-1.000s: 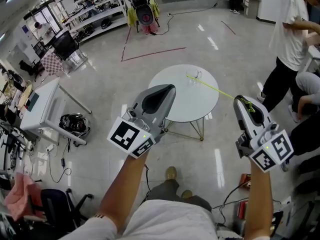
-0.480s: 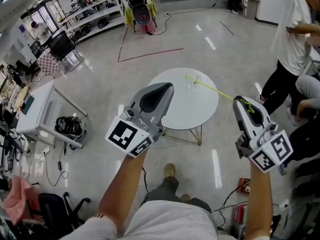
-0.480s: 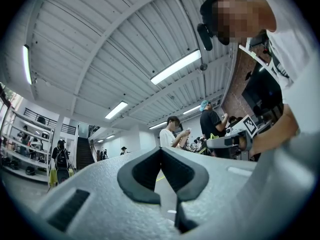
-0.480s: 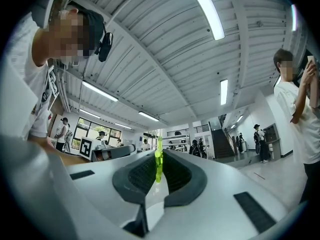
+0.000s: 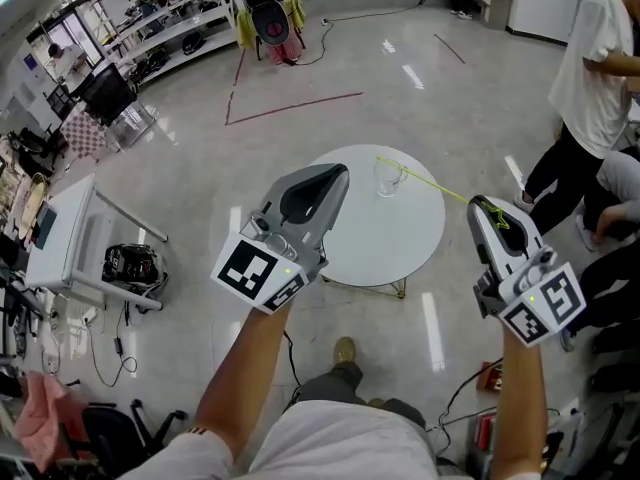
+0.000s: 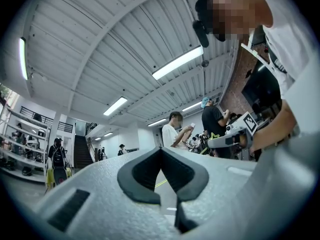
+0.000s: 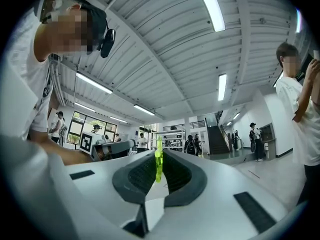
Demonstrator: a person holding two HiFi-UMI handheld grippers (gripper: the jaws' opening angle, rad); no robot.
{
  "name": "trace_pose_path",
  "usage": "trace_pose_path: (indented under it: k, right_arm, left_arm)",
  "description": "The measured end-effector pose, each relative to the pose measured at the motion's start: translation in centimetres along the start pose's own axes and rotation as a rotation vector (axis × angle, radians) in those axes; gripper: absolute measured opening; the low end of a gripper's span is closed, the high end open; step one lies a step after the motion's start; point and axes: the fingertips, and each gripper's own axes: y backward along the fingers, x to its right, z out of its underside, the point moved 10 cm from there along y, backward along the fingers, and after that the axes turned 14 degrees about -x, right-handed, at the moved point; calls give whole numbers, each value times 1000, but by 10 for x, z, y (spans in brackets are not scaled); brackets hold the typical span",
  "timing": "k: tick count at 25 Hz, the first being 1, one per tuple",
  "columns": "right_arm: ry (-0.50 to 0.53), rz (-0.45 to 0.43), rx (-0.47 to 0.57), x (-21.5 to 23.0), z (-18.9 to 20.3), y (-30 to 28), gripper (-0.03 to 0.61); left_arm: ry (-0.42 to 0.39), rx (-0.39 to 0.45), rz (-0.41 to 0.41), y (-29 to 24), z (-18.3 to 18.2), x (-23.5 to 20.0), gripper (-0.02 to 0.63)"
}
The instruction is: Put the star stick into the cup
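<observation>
With my right gripper (image 5: 487, 208) clenched on the star stick (image 5: 430, 180) and left gripper (image 5: 333, 175) closed and empty, I'd dip the stick's far end, seemingly over the glass cup (image 5: 388, 178), straight in.

"What stands on the floor?"
"A round white table (image 5: 370, 243), red tape (image 5: 292, 106) beyond it, and a white desk (image 5: 58, 240) far left, with black gear (image 5: 133, 266) beside its legs."
"Anyone about?"
"A person (image 5: 598, 73) in white, far right."

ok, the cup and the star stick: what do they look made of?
The cup: clear and glossy, white tabletop shows through; glass or clear plastic, can't tell which. The star stick: thin, neon yellow-green, slightly translucent in the right gripper view; probably plastic.
</observation>
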Motion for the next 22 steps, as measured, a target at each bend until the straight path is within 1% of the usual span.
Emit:
trace_pose_path:
  k: [4,10,16,22]
  right_arm:
    - [-5,24,-15,8,1,-18,23]
    - [6,55,-54,31,2,-66,23]
    - [27,80,-100,39,1,-100,23]
    - [54,119,-168,51,12,-121,23]
  left_arm:
    - [6,5,22,-13,6,-23,15]
    - [9,11,60,-43,21,-70,15]
    - [19,1,94,-57,33,-101,15]
    - [26,1,117,-74,46,-122,15]
